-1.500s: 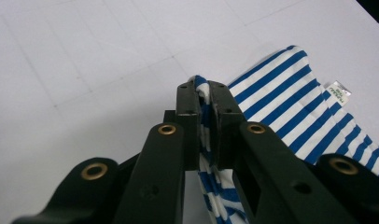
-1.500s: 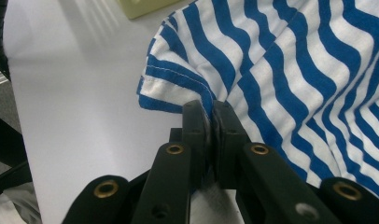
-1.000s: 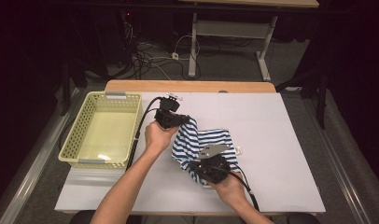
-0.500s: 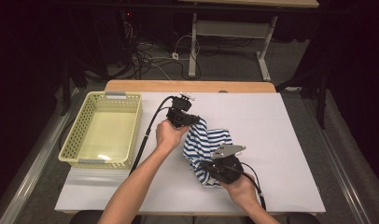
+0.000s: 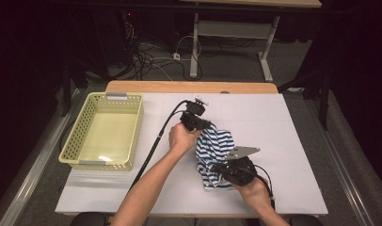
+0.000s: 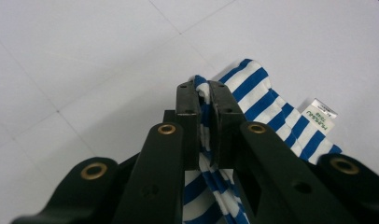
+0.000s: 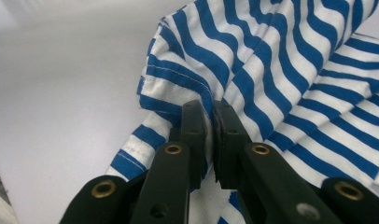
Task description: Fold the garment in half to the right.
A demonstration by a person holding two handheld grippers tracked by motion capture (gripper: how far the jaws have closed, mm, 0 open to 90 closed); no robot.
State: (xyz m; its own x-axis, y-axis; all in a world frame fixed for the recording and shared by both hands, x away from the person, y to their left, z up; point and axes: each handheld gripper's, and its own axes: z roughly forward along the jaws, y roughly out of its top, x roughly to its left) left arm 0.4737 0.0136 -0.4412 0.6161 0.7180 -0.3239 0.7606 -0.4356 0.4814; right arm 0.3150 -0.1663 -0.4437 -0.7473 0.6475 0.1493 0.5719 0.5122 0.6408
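Pinching the striped cloth (image 5: 212,153) at two edges, both tools (image 5: 203,123) (image 5: 217,167) have bare table (image 5: 283,136) rightward.

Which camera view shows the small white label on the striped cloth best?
The left gripper view: the white label lies in the open at the edge of the striped cloth, with printed text visible though hard to read. In the high view the cloth is too small for such detail. The right gripper view gives close stripes and seams.

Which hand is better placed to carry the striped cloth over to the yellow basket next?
Probably left: the left gripper is shut on the striped cloth on the side nearer the yellow basket. The right gripper clamps the far, lower edge.
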